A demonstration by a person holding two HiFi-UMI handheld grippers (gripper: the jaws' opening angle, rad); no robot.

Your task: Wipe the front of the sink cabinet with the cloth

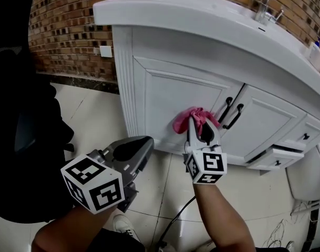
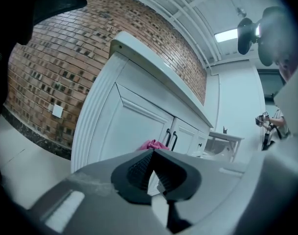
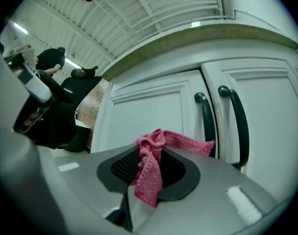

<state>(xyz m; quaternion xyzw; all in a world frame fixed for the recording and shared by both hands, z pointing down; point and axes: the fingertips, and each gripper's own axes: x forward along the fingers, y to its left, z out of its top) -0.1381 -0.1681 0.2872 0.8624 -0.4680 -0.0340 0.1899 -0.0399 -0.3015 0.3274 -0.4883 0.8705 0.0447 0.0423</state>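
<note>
A pink cloth (image 1: 190, 119) is bunched against the lower part of the white sink cabinet's left door (image 1: 175, 98), close to the black door handles (image 1: 230, 112). My right gripper (image 1: 199, 124) is shut on the cloth and holds it to the door. In the right gripper view the cloth (image 3: 151, 168) hangs pinched between the jaws, in front of the door (image 3: 149, 111) and handles (image 3: 222, 116). My left gripper (image 1: 141, 146) hangs low and left of the cabinet, shut with nothing in it; its own view shows the closed jaws (image 2: 153, 173) and the cloth (image 2: 151, 144) beyond.
The cabinet carries a white countertop (image 1: 202, 14) with a tap (image 1: 267, 4). A drawer (image 1: 272, 156) at the lower right stands slightly open. A brick wall (image 1: 70, 30) runs behind, with a tiled floor (image 1: 96, 125) below. A black chair (image 1: 23, 140) sits at the left.
</note>
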